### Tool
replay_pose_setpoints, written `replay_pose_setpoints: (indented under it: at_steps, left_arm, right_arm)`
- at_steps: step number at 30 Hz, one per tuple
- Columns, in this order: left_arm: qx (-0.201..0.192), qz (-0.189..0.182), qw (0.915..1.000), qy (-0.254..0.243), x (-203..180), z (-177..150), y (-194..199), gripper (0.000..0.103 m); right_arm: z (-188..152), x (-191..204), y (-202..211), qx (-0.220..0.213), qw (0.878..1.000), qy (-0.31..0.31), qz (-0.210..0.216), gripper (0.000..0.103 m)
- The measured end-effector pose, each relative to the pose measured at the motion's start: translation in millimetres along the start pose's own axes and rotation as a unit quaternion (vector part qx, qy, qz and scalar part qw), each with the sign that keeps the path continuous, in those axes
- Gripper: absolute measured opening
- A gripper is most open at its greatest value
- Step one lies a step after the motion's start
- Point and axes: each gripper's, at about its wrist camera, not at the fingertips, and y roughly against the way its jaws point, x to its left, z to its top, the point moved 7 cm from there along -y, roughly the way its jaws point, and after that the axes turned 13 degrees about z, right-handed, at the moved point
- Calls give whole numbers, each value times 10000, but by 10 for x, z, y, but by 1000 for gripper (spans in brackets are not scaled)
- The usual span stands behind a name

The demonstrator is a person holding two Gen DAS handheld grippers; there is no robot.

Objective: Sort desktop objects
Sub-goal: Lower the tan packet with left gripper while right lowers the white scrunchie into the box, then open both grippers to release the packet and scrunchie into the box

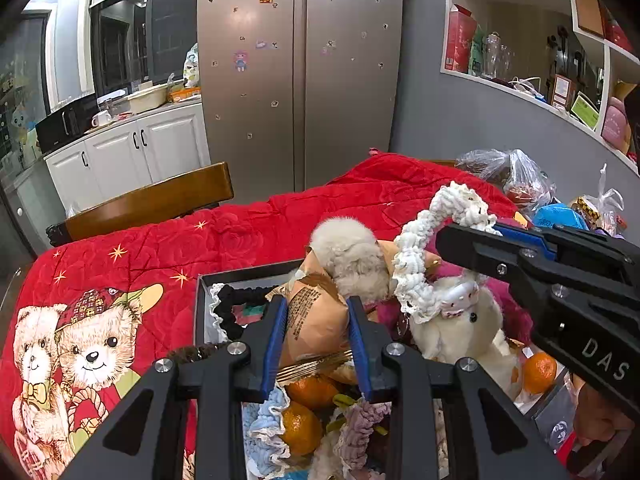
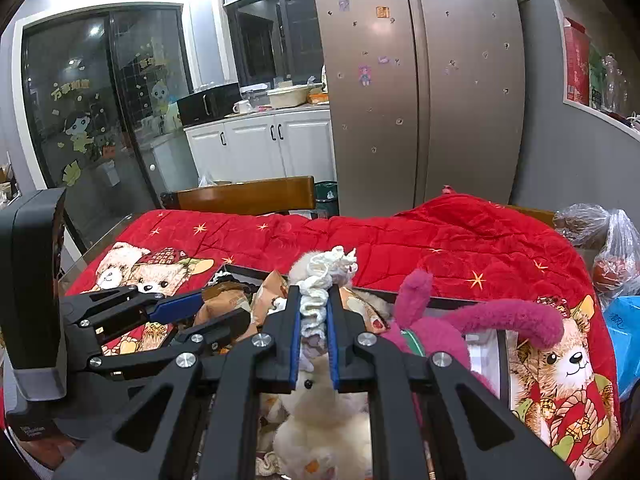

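My left gripper (image 1: pixel 316 304) sits low in the left wrist view, its blue pads pressed on both sides of a tan snack packet (image 1: pixel 316 324) over an open black-rimmed box (image 1: pixel 240 274). From the right comes my right gripper (image 1: pixel 468 232), shut on a white crocheted scrunchie (image 1: pixel 412 268) that hangs in a loop above a white plush toy (image 1: pixel 464 332). The right wrist view shows the right gripper (image 2: pixel 314 292) pinching that scrunchie (image 2: pixel 324 276), with the left gripper (image 2: pixel 222 308) on its left. The box also holds tangerines (image 1: pixel 302 426), more scrunchies and a pink plush (image 2: pixel 436 332).
The box rests on a red quilt (image 1: pixel 240 240) printed with bears. Beyond the quilt is a wooden chair back (image 1: pixel 160 200), then a steel fridge (image 1: pixel 300 80). Plastic bags (image 1: pixel 516 180) and a blue bag (image 2: pixel 624 320) crowd the right side. A loose tangerine (image 1: pixel 538 372) lies right of the white plush.
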Motion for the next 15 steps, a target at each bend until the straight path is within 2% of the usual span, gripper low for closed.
replay_pose_setpoints:
  at_steps: [15]
  left_arm:
    - [38, 72, 10000, 15, 25, -17, -12, 34]
  right_arm:
    - [9, 50, -10, 33, 9996, -136, 257, 13]
